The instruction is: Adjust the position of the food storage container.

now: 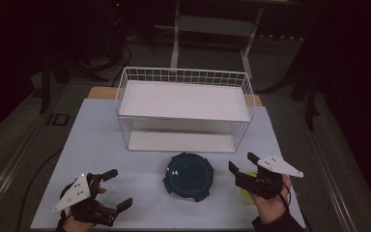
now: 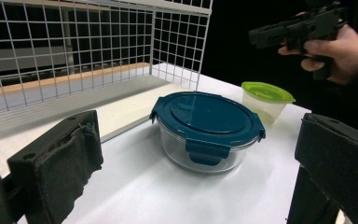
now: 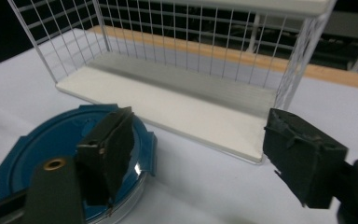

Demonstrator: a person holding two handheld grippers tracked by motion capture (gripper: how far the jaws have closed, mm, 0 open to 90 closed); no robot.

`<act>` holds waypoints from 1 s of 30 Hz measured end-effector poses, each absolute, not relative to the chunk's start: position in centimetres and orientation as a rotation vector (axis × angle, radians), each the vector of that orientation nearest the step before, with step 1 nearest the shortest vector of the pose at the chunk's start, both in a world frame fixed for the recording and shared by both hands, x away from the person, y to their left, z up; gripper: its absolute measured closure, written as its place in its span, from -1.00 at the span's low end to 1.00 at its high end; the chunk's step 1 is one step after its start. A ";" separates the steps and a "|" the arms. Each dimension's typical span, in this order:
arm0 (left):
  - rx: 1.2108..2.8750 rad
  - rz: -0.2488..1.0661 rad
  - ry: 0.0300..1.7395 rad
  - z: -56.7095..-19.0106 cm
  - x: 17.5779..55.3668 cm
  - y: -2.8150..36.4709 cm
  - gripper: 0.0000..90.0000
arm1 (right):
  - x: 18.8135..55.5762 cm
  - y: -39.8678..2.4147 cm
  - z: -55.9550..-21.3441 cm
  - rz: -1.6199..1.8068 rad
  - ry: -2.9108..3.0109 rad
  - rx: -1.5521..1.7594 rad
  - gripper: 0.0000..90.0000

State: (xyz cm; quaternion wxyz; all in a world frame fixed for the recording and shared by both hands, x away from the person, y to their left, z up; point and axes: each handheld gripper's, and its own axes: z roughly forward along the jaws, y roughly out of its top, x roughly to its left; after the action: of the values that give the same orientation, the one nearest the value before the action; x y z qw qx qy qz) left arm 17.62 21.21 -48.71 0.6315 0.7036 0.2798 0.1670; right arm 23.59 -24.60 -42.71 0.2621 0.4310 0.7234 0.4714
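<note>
1. Your right gripper [image 1: 240, 166] hangs above the table with the jaws spread and nothing between them. The small cup with the green lid [image 2: 266, 99] stands just below your right hand, so I judge this hand works on the cup, and the free jaws suit either an approach or a release.
2. Your left gripper [image 1: 117, 189] rests low at the near left of the table [image 1: 101, 140], jaws spread wide and empty. It points toward the round glass bowl with the blue lid [image 1: 189, 175], probably to wait there out of the way of the other hand.
3. The bowl stands in the middle, in front of the wire rack [image 1: 183, 108] and apart from it. The cup stands just beside the bowl on its right, not touching it. Both lids are on, and the four clips of the blue lid look folded down.
4. The rack has two white shelves, and both are bare. Its open front faces you, which makes a straight way in for a container.
5. In the high view your right hand covers most of the cup; a green edge shows there. What is inside the cup I cannot tell, because the wall is cloudy.
6. The room behind the rack is dark and hard to read.
</note>
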 end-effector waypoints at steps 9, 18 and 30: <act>1.611 0.380 0.639 -48.7 17.6 21.2 -1.00 | 25.8 -23.1 -45.1 1.202 2.081 1.210 0.39; 1.616 0.381 0.639 -48.7 17.6 21.2 -1.00 | 27.3 -21.5 -46.5 1.103 2.196 1.254 0.97; 1.623 0.382 0.636 -48.7 17.6 21.1 -1.00 | 29.0 -19.1 -48.1 0.982 2.280 1.278 0.99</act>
State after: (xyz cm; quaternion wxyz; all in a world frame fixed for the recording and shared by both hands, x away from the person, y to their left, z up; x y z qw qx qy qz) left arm 17.64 21.15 -48.73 0.6278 0.7080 0.2774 0.1664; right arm 29.01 -19.08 -48.06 0.1740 0.4508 0.8041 0.3462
